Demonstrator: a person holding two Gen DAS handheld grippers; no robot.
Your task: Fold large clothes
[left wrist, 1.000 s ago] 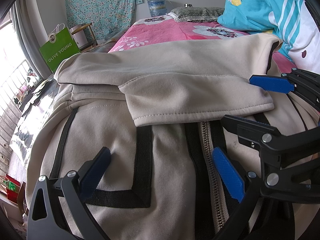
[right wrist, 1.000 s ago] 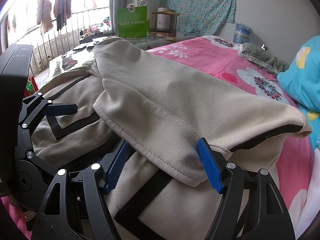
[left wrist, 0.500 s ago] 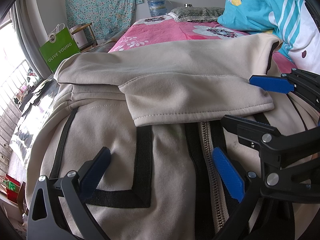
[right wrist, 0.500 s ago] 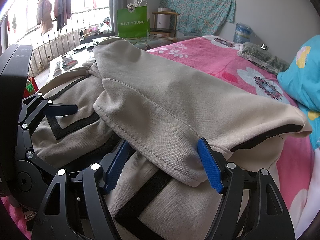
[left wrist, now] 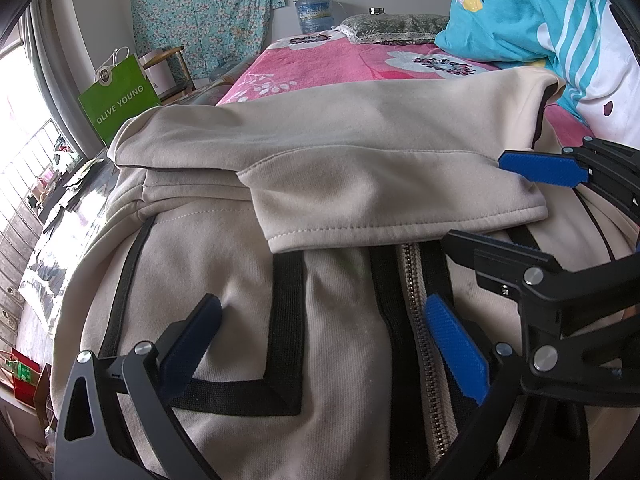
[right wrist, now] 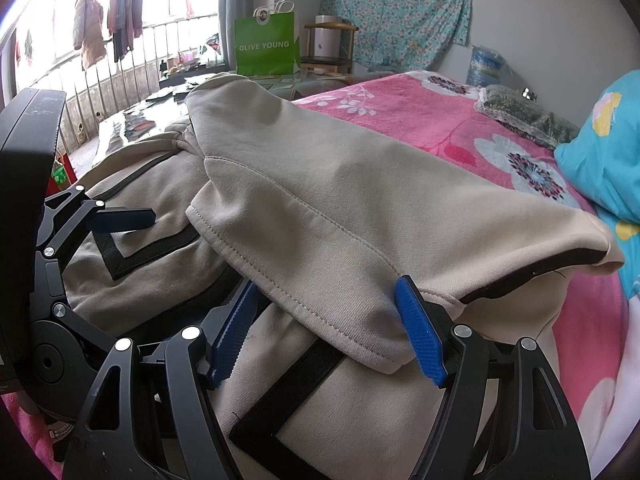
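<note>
A beige zip jacket with black trim lies on the pink bed, also seen in the right wrist view. A sleeve is folded across its upper part, its cuff near the zipper. My left gripper is open, its fingers resting on the jacket front either side of the black trim. My right gripper is open around the sleeve cuff; it also shows in the left wrist view at the right.
A pink floral bedspread extends behind. A turquoise pillow lies at the right. A green OLIVE YOUNG bag and a small wooden stand stand by the window railing at the left.
</note>
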